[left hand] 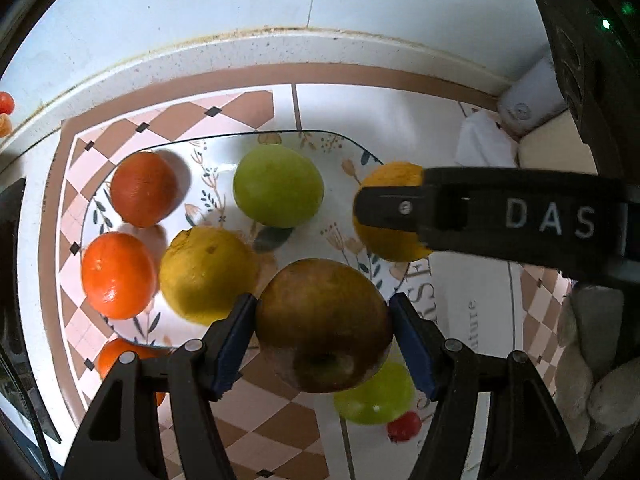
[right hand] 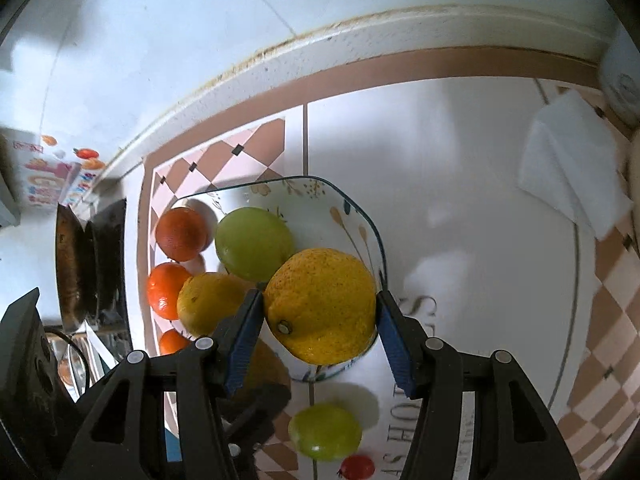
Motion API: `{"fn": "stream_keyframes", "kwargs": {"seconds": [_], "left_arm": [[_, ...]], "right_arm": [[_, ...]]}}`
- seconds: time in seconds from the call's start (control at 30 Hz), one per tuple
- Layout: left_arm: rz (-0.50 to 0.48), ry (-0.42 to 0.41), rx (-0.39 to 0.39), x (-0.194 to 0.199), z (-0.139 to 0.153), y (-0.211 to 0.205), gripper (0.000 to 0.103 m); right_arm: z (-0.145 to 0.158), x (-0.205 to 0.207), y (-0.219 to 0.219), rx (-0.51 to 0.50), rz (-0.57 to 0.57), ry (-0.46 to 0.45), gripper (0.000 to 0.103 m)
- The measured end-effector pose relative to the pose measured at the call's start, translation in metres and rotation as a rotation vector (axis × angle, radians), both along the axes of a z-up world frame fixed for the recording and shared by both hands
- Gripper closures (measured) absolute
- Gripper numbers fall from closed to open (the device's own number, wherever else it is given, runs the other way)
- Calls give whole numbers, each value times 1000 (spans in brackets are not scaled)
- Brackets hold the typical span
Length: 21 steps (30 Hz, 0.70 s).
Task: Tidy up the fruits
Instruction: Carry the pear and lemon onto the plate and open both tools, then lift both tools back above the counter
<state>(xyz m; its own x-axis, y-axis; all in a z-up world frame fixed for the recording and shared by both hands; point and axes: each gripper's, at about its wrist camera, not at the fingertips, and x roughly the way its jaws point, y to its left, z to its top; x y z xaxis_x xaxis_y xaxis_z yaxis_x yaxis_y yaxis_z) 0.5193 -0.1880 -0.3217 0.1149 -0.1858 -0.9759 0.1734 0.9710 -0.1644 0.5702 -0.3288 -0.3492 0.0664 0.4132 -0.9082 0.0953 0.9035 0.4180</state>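
My left gripper (left hand: pixel 322 338) is shut on a brown apple (left hand: pixel 323 326) held above the near edge of a floral plate (left hand: pixel 352 152). My right gripper (right hand: pixel 320 320) is shut on a yellow lemon (right hand: pixel 320 306) over the plate's right rim (right hand: pixel 352 208); it also shows in the left wrist view (left hand: pixel 390 240). The plate holds two oranges (left hand: pixel 143 189) (left hand: pixel 119 275), a green apple (left hand: pixel 278 186) and another lemon (left hand: pixel 206 276). On the mat beside the plate lie a green apple (right hand: pixel 325 432), a small red fruit (right hand: pixel 357 467) and an orange (left hand: pixel 112 358).
The plate sits on a checkered mat (left hand: pixel 280 420) on a white counter against a tiled wall (left hand: pixel 240 0). A folded white cloth (right hand: pixel 568 176) and a white container (left hand: pixel 528 104) lie at the right. A dark pan (right hand: pixel 80 272) stands at the left.
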Motion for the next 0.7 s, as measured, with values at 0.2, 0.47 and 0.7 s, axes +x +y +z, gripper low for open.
{"fn": "stream_keyframes", "kwargs": {"seconds": [0.2, 0.47, 0.7], "left_arm": [[73, 65, -37, 14, -22, 3, 37], [89, 103, -32, 19, -24, 0, 37], [67, 47, -24, 10, -1, 4, 27]], "right_arm": [[-15, 9, 7, 8, 29, 21, 43], [-29, 11, 5, 43, 32, 55, 41], [-10, 10, -1, -19, 8, 24, 16]]}}
